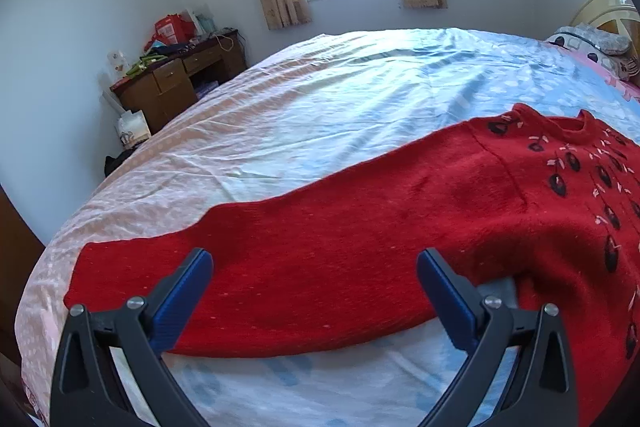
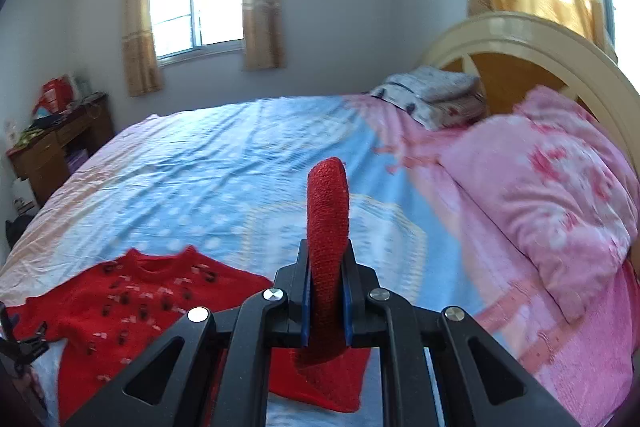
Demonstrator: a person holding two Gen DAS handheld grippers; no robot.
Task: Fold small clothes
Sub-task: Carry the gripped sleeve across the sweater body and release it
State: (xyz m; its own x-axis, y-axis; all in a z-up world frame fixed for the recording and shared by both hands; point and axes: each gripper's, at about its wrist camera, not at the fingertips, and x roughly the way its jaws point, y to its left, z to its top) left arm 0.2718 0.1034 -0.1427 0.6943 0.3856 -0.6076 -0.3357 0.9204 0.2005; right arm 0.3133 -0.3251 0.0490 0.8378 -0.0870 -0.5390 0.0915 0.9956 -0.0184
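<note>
A: Left wrist view. Report the gripper state and the location of the garment.

B: The left gripper (image 1: 314,263) is spread wide and holds nothing. Its blue pads (image 1: 448,301) straddle the left sleeve (image 1: 240,267) of the red sweater (image 1: 500,187) from above. The sweater lies flat on the bed sheet (image 1: 320,107), front up, toward the near edge of the bed. The sleeve extends toward the bed's left edge. The collar (image 1: 568,127) points toward the far edge. The open stance probably prepares a pinch on this sleeve.

A: Right wrist view.

B: The right gripper (image 2: 328,291) is pressed together on the right sleeve cuff (image 2: 328,211). The cuff stands up between the pads, raised off the sheet. The sweater body lies at lower left in this view, its beaded front visible. Lifting the cuff presumably frees the sleeve to fold across the body.

A: Surroundings?

B: A pink quilt (image 2: 552,195) lies along the headboard (image 2: 540,39) end, well apart from the sweater.
</note>
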